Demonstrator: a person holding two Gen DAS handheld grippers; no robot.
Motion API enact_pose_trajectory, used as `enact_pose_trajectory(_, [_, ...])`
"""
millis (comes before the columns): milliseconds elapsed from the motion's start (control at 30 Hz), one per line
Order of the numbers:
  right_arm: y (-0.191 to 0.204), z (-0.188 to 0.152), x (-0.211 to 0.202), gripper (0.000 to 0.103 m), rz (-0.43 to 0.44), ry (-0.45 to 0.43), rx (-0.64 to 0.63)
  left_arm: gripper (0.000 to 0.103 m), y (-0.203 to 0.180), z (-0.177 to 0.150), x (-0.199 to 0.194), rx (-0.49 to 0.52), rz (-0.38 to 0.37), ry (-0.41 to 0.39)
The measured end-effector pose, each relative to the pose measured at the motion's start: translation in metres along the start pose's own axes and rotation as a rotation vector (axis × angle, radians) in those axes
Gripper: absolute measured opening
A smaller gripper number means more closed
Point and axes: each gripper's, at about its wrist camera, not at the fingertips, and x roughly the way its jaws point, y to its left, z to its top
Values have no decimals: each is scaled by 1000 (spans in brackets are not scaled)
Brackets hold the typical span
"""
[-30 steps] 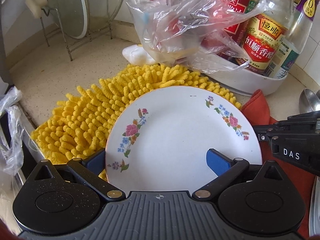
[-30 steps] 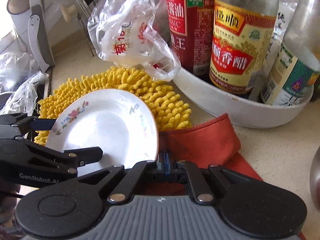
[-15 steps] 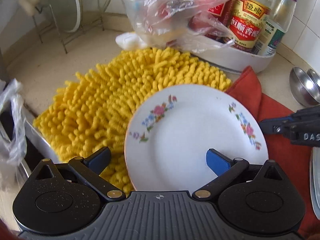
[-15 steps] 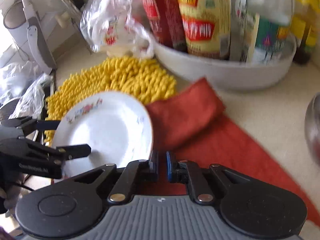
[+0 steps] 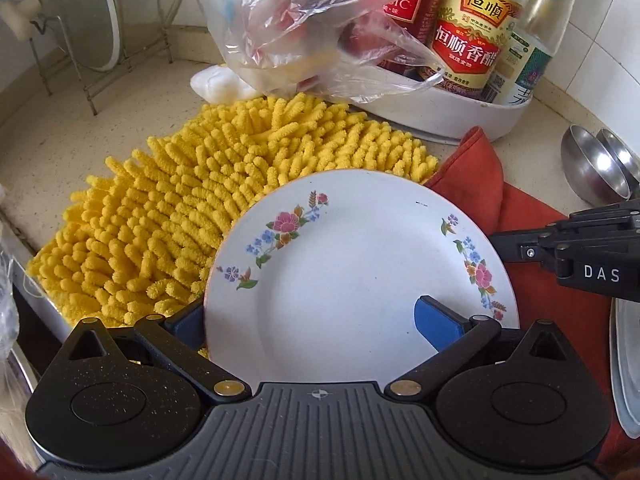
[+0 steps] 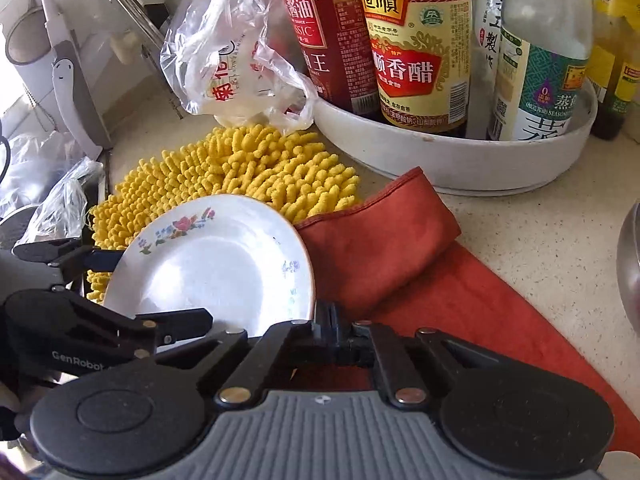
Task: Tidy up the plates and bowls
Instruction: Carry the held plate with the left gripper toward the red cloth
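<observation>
A white plate with a flower pattern (image 5: 352, 264) is held between the fingers of my left gripper (image 5: 312, 320), one blue pad on top of it and one under its left rim. The plate hangs over a yellow chenille mat (image 5: 192, 200) and a red cloth (image 5: 520, 216). It also shows in the right wrist view (image 6: 216, 264), with the left gripper's fingers (image 6: 176, 322) at its near rim. My right gripper (image 6: 331, 320) is shut and empty, right beside the plate's right rim, over the red cloth (image 6: 400, 248).
A white tray (image 6: 460, 160) of sauce bottles stands at the back, with a plastic bag (image 5: 320, 28) against it. Steel bowls (image 5: 592, 164) sit at the right. A lid rack (image 5: 92, 40) stands at the back left. A plate edge (image 5: 624, 364) shows at far right.
The left gripper has carried the plate a little to the right, partly over the red cloth. The right gripper opened slightly half a second ago and is shut again beside the plate.
</observation>
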Motion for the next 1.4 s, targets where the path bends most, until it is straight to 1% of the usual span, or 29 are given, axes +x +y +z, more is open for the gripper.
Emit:
enact_pose_trajectory(133, [-14, -2, 0, 7, 65, 17, 79, 103, 1, 1, 1, -8, 4, 5])
enact_pose_trajectory(200, [-16, -4, 5, 7, 90, 47, 84, 103, 1, 1, 2, -10, 7, 1])
enact_pose_trajectory(367, [-13, -7, 4, 7, 93, 44, 80, 103, 1, 2, 2, -22, 11, -11])
enact_pose_trajectory(433, [-20, -10, 2, 7, 133, 60, 93, 103, 2, 1, 1, -22, 3, -16])
enact_pose_trajectory(500, [-33, -14, -1, 7, 179, 48, 151, 103, 2, -1, 0, -20, 2, -25])
enact_pose_trajectory(600, [-46, -15, -9, 8, 187, 26, 210, 103, 2, -2, -1, -22, 0, -26])
enact_pose_trajectory(667, [-49, -12, -17, 8, 229, 9, 231, 103, 2, -2, -1, -21, 0, -24])
enact_pose_trajectory(733, [-44, -9, -18, 13, 244, 6, 200, 103, 2, -2, -1, -20, -2, -22])
enact_pose_trajectory(800, [-37, -7, -10, 16, 251, 24, 183, 103, 2, -2, -1, -19, -1, -20])
enact_pose_trajectory(833, [-34, -6, -4, 19, 272, 42, 185, 103, 2, -2, -1, -19, 0, -20])
enact_pose_trajectory(900, [-26, -6, 5, 23, 258, 56, 160, 103, 2, -2, 0, -16, 1, -18])
enact_pose_trajectory(967, [-19, -6, 6, 23, 228, 55, 141, 103, 1, -2, 1, -11, 3, -19])
enact_pose_trajectory(1100, [-3, -10, 0, 24, 154, 44, 60, 103, -2, -1, -1, -16, 14, -15])
enact_pose_trajectory(1267, [-4, -9, -6, 24, 124, 42, 64, 103, -7, 1, -4, 0, 15, -18])
enact_pose_trajectory(1400, [-2, -10, -16, 24, 75, 23, 45, 103, -15, 4, -7, 23, 15, -27])
